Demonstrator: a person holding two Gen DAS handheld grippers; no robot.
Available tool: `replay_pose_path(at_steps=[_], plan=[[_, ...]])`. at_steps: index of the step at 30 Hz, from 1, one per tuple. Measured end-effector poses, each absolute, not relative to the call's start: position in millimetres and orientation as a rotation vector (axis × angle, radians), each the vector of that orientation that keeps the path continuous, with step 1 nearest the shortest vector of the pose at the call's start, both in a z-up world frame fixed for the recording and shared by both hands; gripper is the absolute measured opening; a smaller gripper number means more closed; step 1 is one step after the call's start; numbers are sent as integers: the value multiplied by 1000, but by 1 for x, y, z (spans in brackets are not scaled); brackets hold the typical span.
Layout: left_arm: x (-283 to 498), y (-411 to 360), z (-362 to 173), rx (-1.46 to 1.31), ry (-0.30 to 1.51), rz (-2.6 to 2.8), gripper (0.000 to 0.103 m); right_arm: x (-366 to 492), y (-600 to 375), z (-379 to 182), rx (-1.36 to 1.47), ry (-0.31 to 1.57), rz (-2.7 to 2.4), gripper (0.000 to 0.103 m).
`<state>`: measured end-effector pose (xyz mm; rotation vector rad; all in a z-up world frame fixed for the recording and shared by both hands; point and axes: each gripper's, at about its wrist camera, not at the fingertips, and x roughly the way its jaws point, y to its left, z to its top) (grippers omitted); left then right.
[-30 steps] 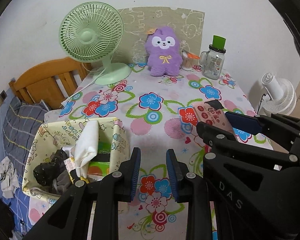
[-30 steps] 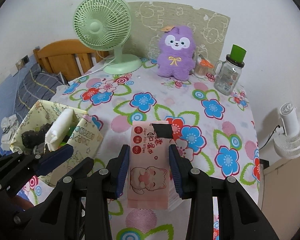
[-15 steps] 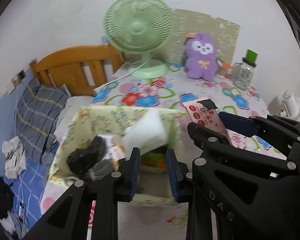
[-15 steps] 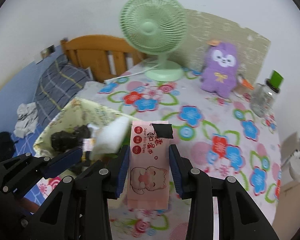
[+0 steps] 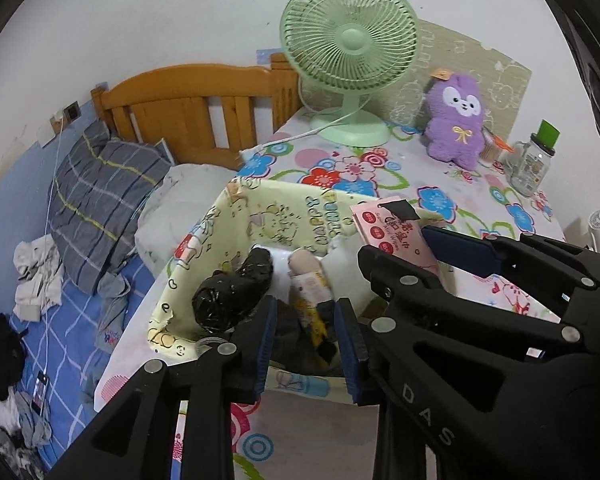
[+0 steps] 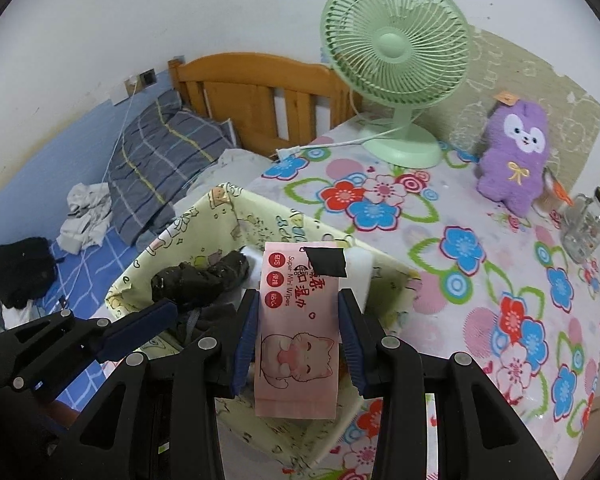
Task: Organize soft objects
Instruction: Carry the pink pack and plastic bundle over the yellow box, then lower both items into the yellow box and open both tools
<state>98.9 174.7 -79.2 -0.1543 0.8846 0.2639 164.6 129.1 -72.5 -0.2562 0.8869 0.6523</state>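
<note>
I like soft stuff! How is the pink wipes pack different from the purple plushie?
The wipes pack is flat and smooth; the plushie is fluffy and rounded. The pack is held by the right gripper above the yellow bin; the plushie sits upright on the table. Both show a cute animal face.

Pink wipes pack [image 6: 296,332] flat above yellow fabric bin [image 6: 204,216], black bundle [image 6: 196,280] inside.

Hidden behind the pink wipes pack [image 6: 296,332] and the right gripper [image 6: 298,344]: much of the yellow fabric bin's [image 6: 204,220] contents. Cut off behind the left gripper [image 5: 305,344]: lower ends of the black bundle [image 5: 232,292] and tube [image 5: 310,284]. Too small to read: glass jar [image 5: 530,168] label.
</note>
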Motion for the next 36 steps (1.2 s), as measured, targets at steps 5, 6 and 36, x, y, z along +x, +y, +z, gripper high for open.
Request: replay_pose_path(at_steps=[5,6,36], plan=[[102,181,-85,-158,894,279,52,169,136,-79,-272,880,635,45],[103,182,-86,-158,894,279,58,170,136,-80,-273,881,634,48],[94,140,-58,-94,824,215,89,153,76,-42,-224,743,489,94]])
